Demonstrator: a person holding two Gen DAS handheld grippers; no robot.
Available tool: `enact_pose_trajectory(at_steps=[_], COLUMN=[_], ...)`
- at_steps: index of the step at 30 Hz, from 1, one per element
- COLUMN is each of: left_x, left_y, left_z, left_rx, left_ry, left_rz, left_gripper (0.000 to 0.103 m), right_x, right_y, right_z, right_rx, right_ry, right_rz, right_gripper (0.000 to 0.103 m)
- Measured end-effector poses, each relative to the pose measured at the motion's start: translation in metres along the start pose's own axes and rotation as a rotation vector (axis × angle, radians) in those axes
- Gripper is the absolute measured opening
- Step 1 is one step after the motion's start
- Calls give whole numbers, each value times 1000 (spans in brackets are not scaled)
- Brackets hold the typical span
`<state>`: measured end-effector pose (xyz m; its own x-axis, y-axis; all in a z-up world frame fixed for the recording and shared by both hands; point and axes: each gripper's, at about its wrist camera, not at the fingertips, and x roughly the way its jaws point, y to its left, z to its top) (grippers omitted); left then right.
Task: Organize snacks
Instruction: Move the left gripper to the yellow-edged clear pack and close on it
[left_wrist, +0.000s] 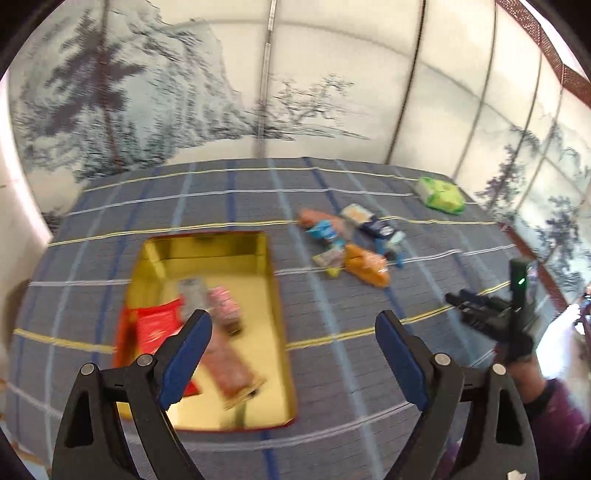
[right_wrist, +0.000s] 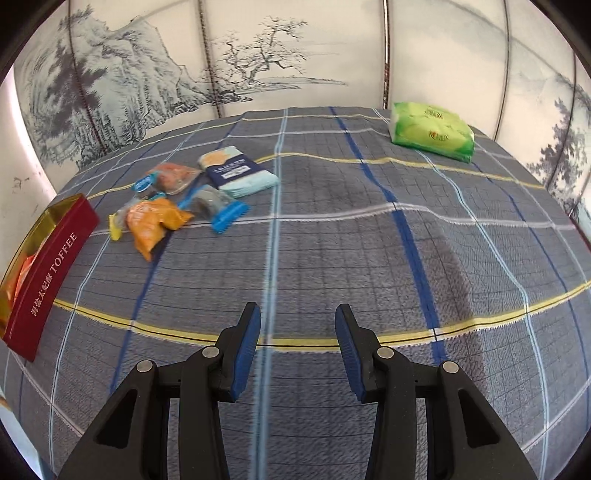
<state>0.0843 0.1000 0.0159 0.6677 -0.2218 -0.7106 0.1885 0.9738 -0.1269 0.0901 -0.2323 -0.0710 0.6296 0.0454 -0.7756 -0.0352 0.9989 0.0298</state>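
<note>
Cloth (right_wrist: 332, 240): grey-blue plaid with yellow, white, pale blue and dark blue lines. Box (right_wrist: 48, 273), far left of right gripper (right_wrist: 297, 325): dark red wall, white lettering, gold inside. Left gripper (left_wrist: 293, 325): black arms, blue pads; below it red packet (left_wrist: 155, 325), pink packet (left_wrist: 225, 350). Ahead-left of right gripper: orange packet (right_wrist: 153, 221), navy and pale blue packet (right_wrist: 238, 171), bright blue wrapper (right_wrist: 221, 212). Ahead-right: green and white pack (right_wrist: 432, 131). Wall (right_wrist: 258, 55): white with grey ink trees and hills.
</note>
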Motion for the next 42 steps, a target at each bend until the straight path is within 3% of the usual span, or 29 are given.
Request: enact_pose_trajectory(at_steps=[3,6,8,11,16,23,26,28,30,32,37,42], left_x=[31,66,96,136,182,230,242,245,244,242,200,134], left_y=[-25,-51,-62,-70,-63,-55,-58,-62,-63,-64,-80,-81], left_z=[28,48,57,64,70,70,67,65,64,62,44,28], left_rx=[86,229,312,400,443,493,516,530,520,485,469,334], left_ry=[56,87,136,217,300,407,437,442,437,441,348,228], left_rz=[-94,-87,-121,-133,-141,-118,-109,-115,-138,-137,-79,-118], left_gripper=[88,87,73,66,64,43,43,43,29,22,21,21], right_x=[0,2,1,0,1,1,1,1,1,1,0,-7], right_y=[-10,-11,-12,-15,-19,-19,-20,-20,-19,-20,-18,6], right_z=[2,2,2,1,1,0,1,1,1,0,1,13], right_rx=[35,45,52,77,97,105,108,108,106,106,89,-17], right_ry=[-17,-10,-10,-14,-17,-19,-19,-19,-18,-18,-18,-46], right_rz=[45,82,101,132,161,175,176,176,174,174,177,216], right_gripper=[43,43,43,43,43,43,44,44,44,44,44,44])
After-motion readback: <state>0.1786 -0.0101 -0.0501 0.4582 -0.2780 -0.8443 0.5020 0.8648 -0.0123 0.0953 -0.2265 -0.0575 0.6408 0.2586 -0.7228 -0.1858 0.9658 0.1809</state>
